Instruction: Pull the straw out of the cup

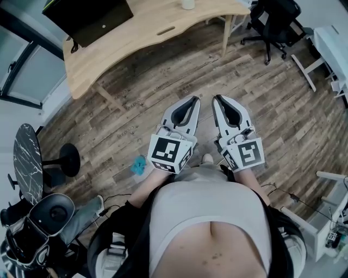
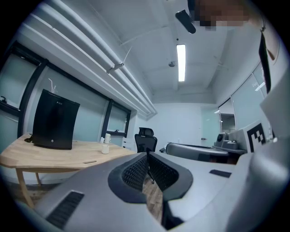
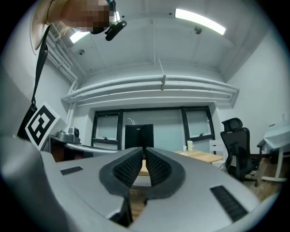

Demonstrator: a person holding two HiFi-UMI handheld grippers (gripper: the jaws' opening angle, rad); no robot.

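Wood-floored office, desk (image 1: 147,27) well ahead of me: approach step.
Left claw (image 1: 193,100) and right claw (image 1: 217,99) both clenched, empty; next I must reach the desk's cup (image 1: 188,3); straw too small to confirm.

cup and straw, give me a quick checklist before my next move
1. Cup found: ok, it stands on the desk.
2. Straw in the cup: cannot tell, too small to see.
3. Left gripper empty: ok, jaws together on nothing.
4. Right gripper empty: ok, jaws together on nothing.
5. Jaws open for the straw: not ok, both are shut.
6. Cup within reach: not ok, the desk stands well ahead of both grippers.
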